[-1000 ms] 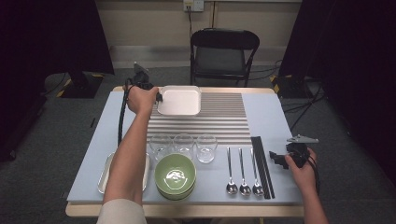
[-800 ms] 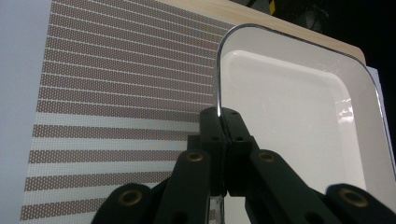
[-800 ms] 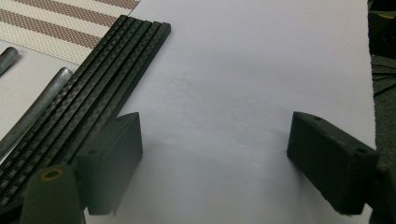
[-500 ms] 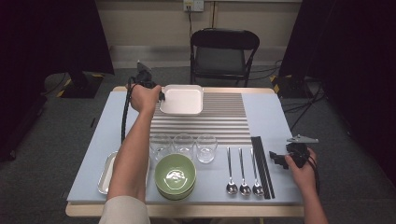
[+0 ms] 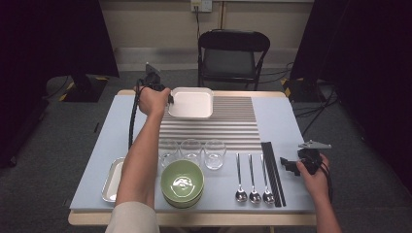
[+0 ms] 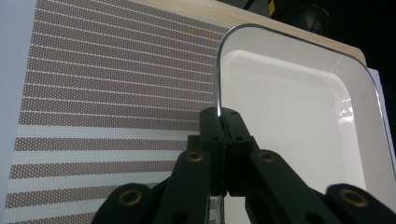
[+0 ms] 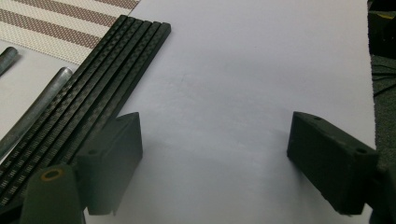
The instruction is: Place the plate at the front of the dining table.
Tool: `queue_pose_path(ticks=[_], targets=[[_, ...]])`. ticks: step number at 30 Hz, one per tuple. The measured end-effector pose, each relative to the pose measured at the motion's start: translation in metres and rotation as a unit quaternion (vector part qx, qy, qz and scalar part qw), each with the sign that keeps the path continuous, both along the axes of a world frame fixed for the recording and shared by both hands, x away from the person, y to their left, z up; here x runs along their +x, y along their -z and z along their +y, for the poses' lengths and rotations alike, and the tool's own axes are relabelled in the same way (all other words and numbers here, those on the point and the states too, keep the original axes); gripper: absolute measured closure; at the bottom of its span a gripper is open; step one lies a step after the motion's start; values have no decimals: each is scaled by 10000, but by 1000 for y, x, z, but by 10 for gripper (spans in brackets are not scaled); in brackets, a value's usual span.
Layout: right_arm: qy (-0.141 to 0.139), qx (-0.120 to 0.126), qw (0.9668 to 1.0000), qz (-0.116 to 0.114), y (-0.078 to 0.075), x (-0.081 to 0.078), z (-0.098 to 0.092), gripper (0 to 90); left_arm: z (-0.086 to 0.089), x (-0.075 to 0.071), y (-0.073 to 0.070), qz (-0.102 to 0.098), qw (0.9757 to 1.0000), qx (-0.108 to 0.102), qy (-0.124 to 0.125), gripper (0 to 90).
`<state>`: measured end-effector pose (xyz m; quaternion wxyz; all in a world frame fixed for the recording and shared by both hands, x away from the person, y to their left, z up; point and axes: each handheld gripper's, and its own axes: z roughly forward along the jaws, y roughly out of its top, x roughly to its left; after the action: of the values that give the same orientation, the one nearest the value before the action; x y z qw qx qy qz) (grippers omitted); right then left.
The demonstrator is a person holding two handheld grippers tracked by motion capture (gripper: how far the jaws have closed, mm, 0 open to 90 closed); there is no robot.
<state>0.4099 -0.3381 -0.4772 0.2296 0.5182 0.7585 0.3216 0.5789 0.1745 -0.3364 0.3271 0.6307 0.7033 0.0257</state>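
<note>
My left gripper (image 6: 223,122) pinches the white tray (image 6: 299,112) by its thin rim; stiff, light, slippery, I judge.

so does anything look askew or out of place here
Nothing stands out. The left gripper is shut on the rim of the white tray; glasses, spoons and chopsticks lie in tidy rows.

Grey carpeted floor (image 5: 53,145) around a wooden table (image 5: 194,219) topped with a pale blue mat. Black folding chair (image 5: 233,53) behind the table, against a cream wall (image 5: 155,24) bearing a socket (image 5: 201,5). Black curtains (image 5: 48,39) at both sides. Even overhead lighting.
</note>
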Motion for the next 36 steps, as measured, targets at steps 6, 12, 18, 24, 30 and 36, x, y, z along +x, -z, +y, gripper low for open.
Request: queue_pose_path(ticks=[6, 12, 18, 24, 30, 36], targets=[[-1, 5, 10000, 0, 0, 0, 0, 170, -5, 4, 6, -9, 10000, 13, 20, 892], [-7, 5, 10000, -2, 0, 0, 0, 170, -10, 7, 10, 27, 10000, 7, 40, 892], [-14, 7, 10000, 3, 0, 0, 0, 170, -12, 10, 12, 27, 10000, 8, -10, 892], [-14, 7, 10000, 5, 0, 0, 0, 170, -15, 11, 14, 35, 10000, 34, 15, 892], [-7, 11, 10000, 4, 0, 0, 0, 170, -19, 14, 16, 49, 10000, -5, 11, 892], [-8, 9, 10000, 4, 0, 0, 0, 170, -22, 17, 20, 37, 10000, 28, 6, 892]])
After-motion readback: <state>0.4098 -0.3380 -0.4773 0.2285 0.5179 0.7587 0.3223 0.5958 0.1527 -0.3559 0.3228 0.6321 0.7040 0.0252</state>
